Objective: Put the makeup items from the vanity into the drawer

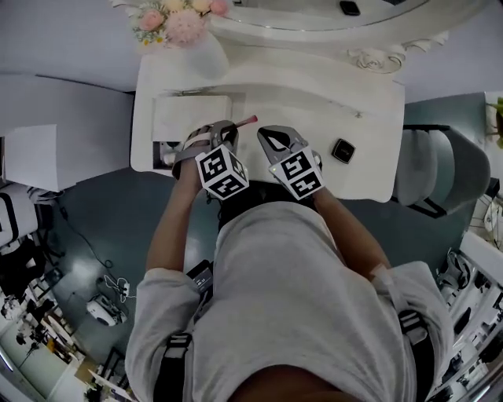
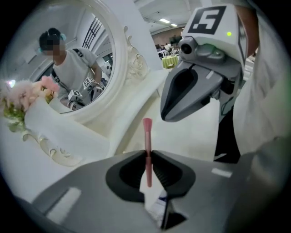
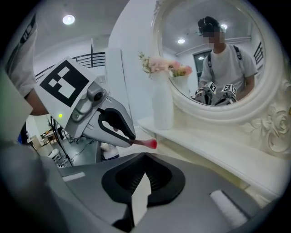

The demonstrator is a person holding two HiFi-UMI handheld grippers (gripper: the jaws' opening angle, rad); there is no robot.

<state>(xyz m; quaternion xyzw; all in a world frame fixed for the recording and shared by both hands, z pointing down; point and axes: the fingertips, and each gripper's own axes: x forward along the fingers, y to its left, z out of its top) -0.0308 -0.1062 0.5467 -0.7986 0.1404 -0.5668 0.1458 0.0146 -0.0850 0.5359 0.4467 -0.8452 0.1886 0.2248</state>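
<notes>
White ornate vanity worktop (image 1: 314, 110); its front edge is hidden behind the person's arms. Oval white-framed mirror (image 3: 213, 59), top cut off in the head view. White vase of pink flowers (image 1: 177, 23) at back left. White rectangular compartment (image 1: 191, 118) at the worktop's left; drawer or box, cannot tell.

Left claw (image 2: 148, 157) clamped on a slim pink makeup stick (image 2: 147, 136). The stick stands upright between the pads over the worktop's front left, just beside that compartment. Its tip is slightly flared; its lower end is lost in the jaw recess.

Right claw (image 3: 144, 159) closed, nothing in it.

Small black square compact (image 1: 343, 150) at front right; detail too small to read.
</notes>
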